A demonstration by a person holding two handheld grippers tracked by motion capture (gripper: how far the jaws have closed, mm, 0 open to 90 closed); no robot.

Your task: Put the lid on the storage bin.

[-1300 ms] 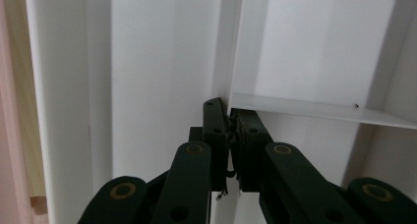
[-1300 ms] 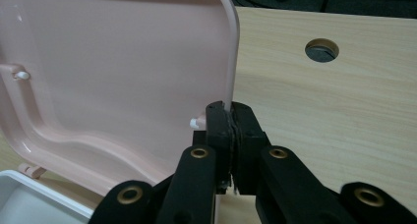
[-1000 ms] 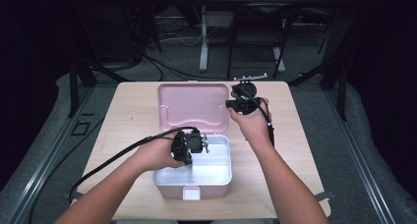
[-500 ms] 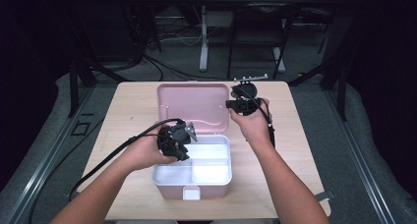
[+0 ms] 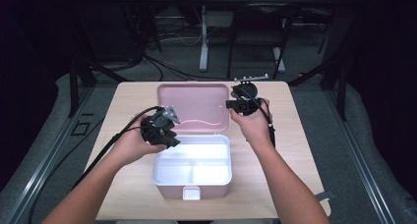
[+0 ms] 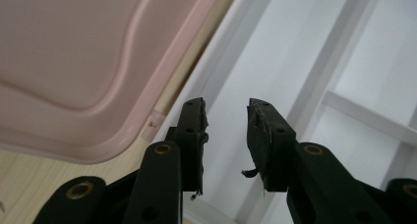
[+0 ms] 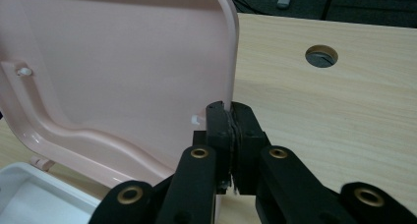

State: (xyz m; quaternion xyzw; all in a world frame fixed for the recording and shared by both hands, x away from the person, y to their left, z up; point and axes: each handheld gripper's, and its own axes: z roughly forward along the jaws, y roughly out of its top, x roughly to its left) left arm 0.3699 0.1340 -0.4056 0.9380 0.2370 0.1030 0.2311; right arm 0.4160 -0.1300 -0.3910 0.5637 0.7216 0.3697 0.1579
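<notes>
One pink box [image 5: 192, 184] sits open, its white tray [image 5: 216, 161] split into three compartments. The right gripper [image 7: 230, 117] pinches the lid [image 5: 194, 106] edge; the left gripper [image 6: 226, 117], jaws just opening, holds nothing.

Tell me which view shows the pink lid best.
The high view: the whole pink lid lies open behind the white box. The right gripper view shows its edge clamped; the left gripper view, one corner.

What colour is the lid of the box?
Pink. The lid shows best in the right gripper view.
</notes>
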